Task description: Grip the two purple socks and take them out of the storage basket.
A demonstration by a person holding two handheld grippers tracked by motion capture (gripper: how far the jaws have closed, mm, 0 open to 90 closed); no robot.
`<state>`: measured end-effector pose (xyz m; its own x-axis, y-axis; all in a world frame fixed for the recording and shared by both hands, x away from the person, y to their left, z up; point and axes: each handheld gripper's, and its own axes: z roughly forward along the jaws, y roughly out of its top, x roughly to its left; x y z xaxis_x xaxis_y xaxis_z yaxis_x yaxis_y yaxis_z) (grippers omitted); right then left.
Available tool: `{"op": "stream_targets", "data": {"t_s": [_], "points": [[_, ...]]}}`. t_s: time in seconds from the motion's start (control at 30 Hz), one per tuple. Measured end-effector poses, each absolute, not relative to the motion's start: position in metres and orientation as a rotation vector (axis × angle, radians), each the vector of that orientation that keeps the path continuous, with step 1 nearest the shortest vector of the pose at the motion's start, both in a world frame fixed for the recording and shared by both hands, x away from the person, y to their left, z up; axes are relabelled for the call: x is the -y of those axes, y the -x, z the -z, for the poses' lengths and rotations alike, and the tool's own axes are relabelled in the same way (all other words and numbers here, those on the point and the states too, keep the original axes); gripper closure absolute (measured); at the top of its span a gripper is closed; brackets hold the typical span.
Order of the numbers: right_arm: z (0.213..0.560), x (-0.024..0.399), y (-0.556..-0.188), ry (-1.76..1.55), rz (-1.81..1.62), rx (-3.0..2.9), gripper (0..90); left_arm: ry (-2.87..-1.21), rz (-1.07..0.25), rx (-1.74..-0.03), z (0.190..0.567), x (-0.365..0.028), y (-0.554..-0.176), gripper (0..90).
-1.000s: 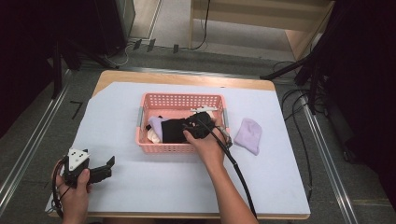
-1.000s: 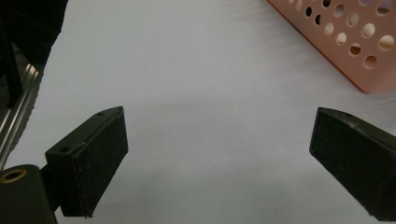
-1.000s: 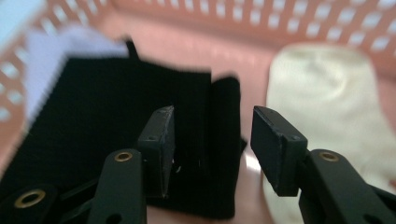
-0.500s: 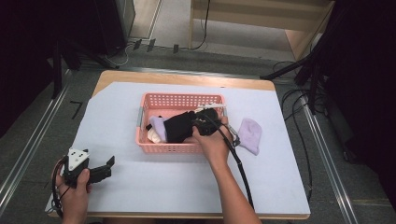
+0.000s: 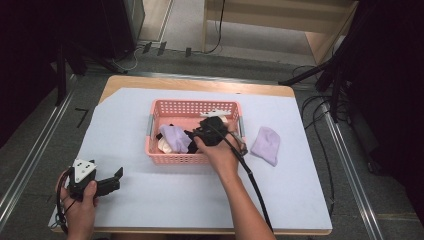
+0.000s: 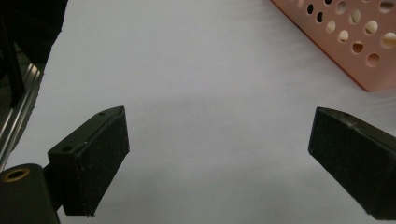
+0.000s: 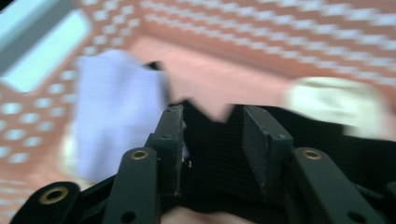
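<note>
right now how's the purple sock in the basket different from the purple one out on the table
The sock in the basket lies bunched on other clothes beside the right gripper; the sock on the table lies flatter and alone on the white sheet, right of the pink basket. Both are pale purple.

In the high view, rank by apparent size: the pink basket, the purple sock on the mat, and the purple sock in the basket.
1. pink basket, by far the largest.
2. purple sock on the mat.
3. purple sock in the basket; it looks smaller, but is bunched and partly hidden, so unsure.

1 pink basket (image 5: 165, 111), 2 lilac socks (image 5: 264, 145), 2 tools (image 5: 118, 174).
</note>
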<state>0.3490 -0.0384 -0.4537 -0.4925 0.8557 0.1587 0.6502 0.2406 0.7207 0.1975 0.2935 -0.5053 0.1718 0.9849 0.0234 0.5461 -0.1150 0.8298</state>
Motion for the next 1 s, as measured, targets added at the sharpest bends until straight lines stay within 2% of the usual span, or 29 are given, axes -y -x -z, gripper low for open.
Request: {"op": "stream_targets", "data": {"t_s": [0.2,0.4,0.53,0.67,0.7,0.83,0.87,0.9,1.0], "points": [[0.460,-0.007,-0.352,-1.359,-1.078,-2.384,46.0,-1.753,-0.795,-1.458,0.505,-0.294,-0.198,6.0],[0.464,-0.029,-0.357,-1.399,-1.023,-2.431,34.2,-1.747,-0.793,-1.463,0.505,-0.295,-0.198,6.0],[0.466,-0.040,-0.360,-1.418,-0.916,-2.486,32.3,-1.746,-0.795,-1.460,0.506,-0.295,-0.198,6.0],[0.468,-0.043,-0.363,-1.450,-0.826,-2.506,36.0,-1.747,-0.796,-1.459,0.505,-0.294,-0.198,6.0],[0.467,-0.041,-0.364,-1.511,-0.818,-2.486,46.8,-1.747,-0.797,-1.459,0.505,-0.294,-0.198,6.0],[0.466,-0.032,-0.368,-1.554,-0.828,-2.445,68.4,-1.743,-0.795,-1.460,0.506,-0.294,-0.198,6.0],[0.466,-0.032,-0.368,-1.554,-0.828,-2.445,68.4,-1.743,-0.795,-1.460,0.506,-0.294,-0.198,6.0],[0.465,-0.028,-0.368,-1.572,-0.842,-2.431,74.8,-1.742,-0.794,-1.459,0.506,-0.294,-0.198,6.0],[0.464,-0.024,-0.367,-1.562,-0.889,-2.401,80.7,-1.746,-0.792,-1.463,0.505,-0.295,-0.198,6.0]]}}
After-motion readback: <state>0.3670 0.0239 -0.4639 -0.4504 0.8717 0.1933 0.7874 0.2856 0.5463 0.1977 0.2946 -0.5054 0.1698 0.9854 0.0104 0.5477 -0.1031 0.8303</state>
